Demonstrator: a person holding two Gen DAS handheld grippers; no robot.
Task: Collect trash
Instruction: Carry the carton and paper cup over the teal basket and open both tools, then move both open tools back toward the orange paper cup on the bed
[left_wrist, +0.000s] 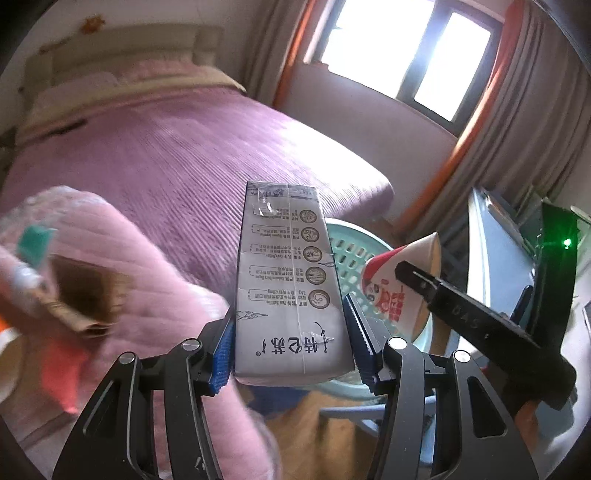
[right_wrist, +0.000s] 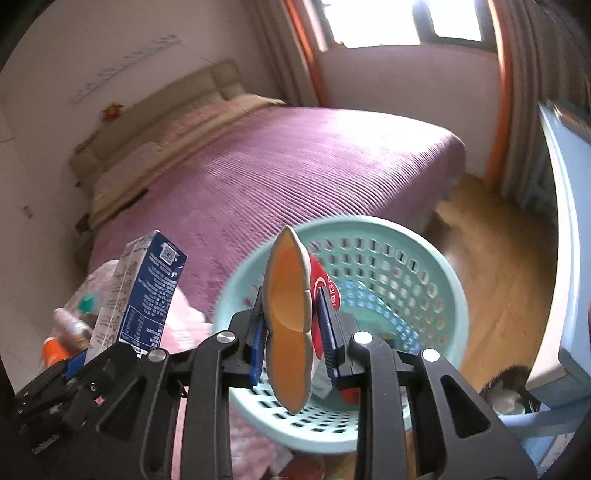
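Bedroom setting: a bed (right_wrist: 295, 162) with a ribbed purple cover fills the background, a padded beige headboard (right_wrist: 177, 99) stands against the pale wall, and grey curtains (left_wrist: 517, 122) with orange edging frame a bright window (left_wrist: 402, 51). Flooring is wood-toned.

Left gripper (left_wrist: 290, 349): jaws stand about half apart and are clamped on a milk carton (left_wrist: 286, 280). The blue ridged pads (left_wrist: 223, 354) press on the two narrow sides near the base of the carton. Carton is a tall rectangular cardboard pack, white-grey on the face shown to the left wrist camera, with printed text and a column of round icons; the right wrist view shows a dark blue side panel with a square code. It points up and away from the fingers.

Right gripper (right_wrist: 295, 339): jaws stand narrowly apart and are clamped on a paper cup (right_wrist: 290, 321). Cup is squashed nearly flat, so its rolled rim forms a long thin oval; the interior is orange-tan, the outer wall white with red print. Blue pads grip both flattened walls.

Laundry-type basket (right_wrist: 413, 258): round, mint-green plastic, walls perforated with rows of oval holes. It stands on the floor just beside the foot of the bed. The cup hangs in front of its opening in the right wrist view; the carton is to the left of the basket.

Pink quilted fabric (left_wrist: 155, 295) lies at lower left, with blurred small items beside it. A light blue cabinet (right_wrist: 565, 221) stands at the right.
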